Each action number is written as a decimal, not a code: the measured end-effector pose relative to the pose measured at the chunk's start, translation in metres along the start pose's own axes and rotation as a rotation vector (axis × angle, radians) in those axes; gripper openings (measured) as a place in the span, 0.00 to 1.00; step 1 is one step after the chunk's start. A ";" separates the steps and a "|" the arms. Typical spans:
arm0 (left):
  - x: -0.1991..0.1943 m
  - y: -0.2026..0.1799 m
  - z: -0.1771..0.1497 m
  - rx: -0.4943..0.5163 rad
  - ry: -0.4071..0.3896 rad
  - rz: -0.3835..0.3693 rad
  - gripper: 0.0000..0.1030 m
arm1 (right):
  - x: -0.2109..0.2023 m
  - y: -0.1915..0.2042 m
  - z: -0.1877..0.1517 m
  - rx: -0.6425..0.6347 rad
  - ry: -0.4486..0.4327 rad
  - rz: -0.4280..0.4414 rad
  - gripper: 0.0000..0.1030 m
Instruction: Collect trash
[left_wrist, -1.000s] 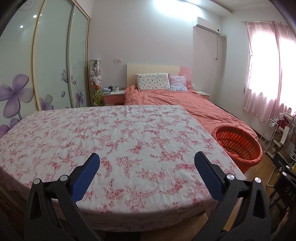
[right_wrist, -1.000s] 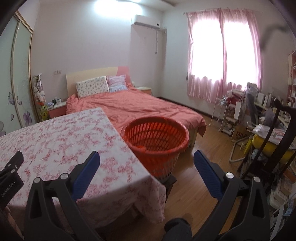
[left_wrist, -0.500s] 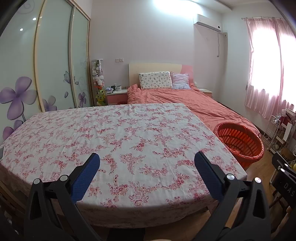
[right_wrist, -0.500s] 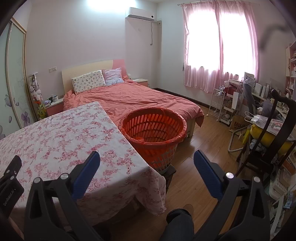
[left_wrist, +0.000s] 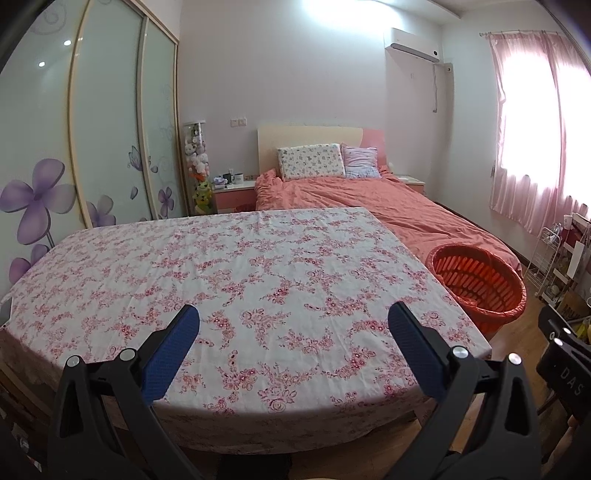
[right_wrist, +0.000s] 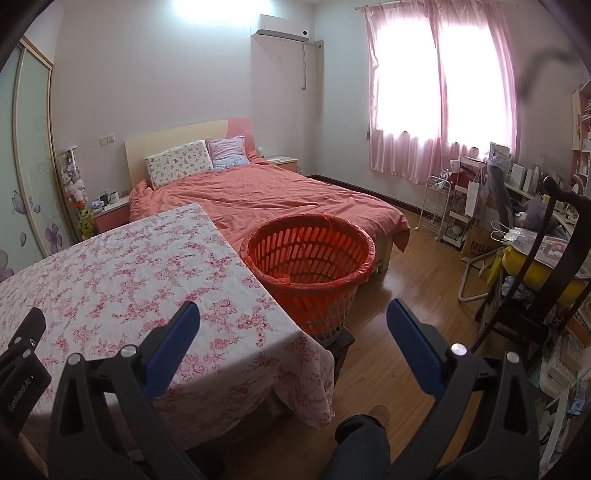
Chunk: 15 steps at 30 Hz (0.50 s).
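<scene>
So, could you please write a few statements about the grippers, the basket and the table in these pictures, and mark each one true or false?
1. The left gripper is open and holds nothing. True.
2. The right gripper is shut on a piece of trash. False: it is open and empty.
3. The orange basket stands on the floor beside the table. True.
4. The basket sits on top of the bed. False: it is on the floor, at the bed's foot.
5. The floral tablecloth has trash scattered over it. False: none is visible on it.
</scene>
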<state>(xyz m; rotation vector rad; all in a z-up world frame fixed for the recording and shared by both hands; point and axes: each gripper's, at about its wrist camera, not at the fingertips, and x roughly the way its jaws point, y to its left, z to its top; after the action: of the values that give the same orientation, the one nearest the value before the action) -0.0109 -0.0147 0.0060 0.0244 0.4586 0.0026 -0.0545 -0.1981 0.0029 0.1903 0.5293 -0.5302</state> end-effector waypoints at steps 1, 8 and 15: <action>0.000 0.000 0.000 0.001 0.000 0.002 0.98 | -0.001 0.000 0.000 0.000 0.000 0.001 0.96; -0.001 -0.001 0.001 0.004 0.002 0.006 0.98 | -0.002 0.001 0.003 -0.003 -0.005 0.005 0.96; -0.001 -0.001 0.001 0.003 0.003 0.004 0.98 | -0.002 0.002 0.004 -0.004 -0.005 0.005 0.96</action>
<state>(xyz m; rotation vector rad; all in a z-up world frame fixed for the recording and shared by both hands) -0.0116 -0.0159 0.0077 0.0285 0.4618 0.0057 -0.0534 -0.1964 0.0072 0.1866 0.5244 -0.5244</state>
